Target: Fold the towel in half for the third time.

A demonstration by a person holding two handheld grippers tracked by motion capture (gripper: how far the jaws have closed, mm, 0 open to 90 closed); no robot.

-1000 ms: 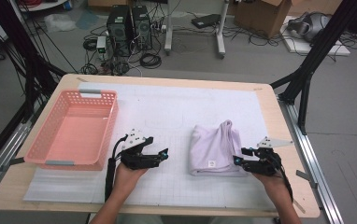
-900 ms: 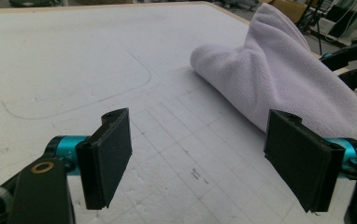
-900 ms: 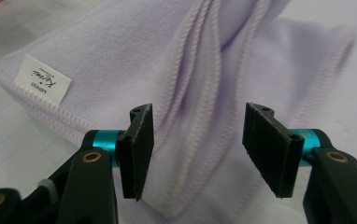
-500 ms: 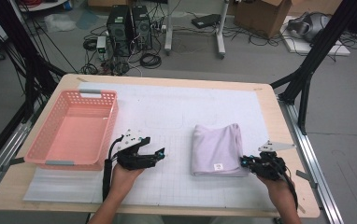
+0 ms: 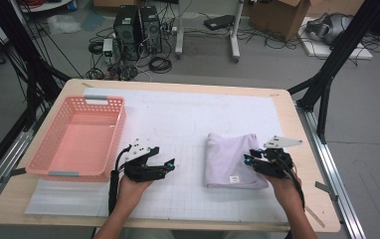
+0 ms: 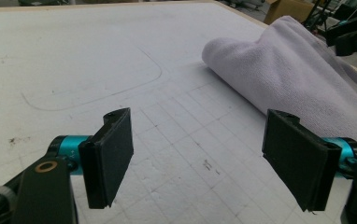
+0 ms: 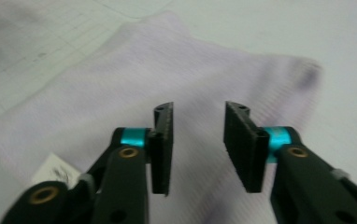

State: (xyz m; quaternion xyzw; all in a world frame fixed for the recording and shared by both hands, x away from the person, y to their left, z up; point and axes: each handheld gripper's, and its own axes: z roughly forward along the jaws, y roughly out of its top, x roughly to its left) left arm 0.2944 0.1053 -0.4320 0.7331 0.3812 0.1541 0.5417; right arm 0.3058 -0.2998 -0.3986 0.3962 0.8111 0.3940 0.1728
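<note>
A pale lilac towel [image 5: 230, 159] lies folded flat on the right half of the white grid mat [image 5: 178, 119], with a small white label [image 5: 234, 179] near its front edge. My right gripper [image 5: 247, 160] hovers over the towel's right edge. Its jaws have just been opening and stand a little apart above the cloth [image 7: 120, 84] with nothing between them [image 7: 197, 140]. My left gripper [image 5: 170, 164] rests left of the towel, jaws wide open [image 6: 200, 158] over bare mat, pointing toward the towel [image 6: 298, 79].
A pink plastic basket [image 5: 120, 130] stands at the left side of the wooden table [image 5: 178, 87]. Beyond the table's far edge the floor holds computer towers [image 5: 138, 25], cables and boxes. Black frame legs [image 5: 327, 74] flank the table.
The towel's raised right fold has been laid down, so the towel now lies flat. The right gripper has let go, opened slightly and lifted over the towel's right edge. The left gripper has stayed put.
</note>
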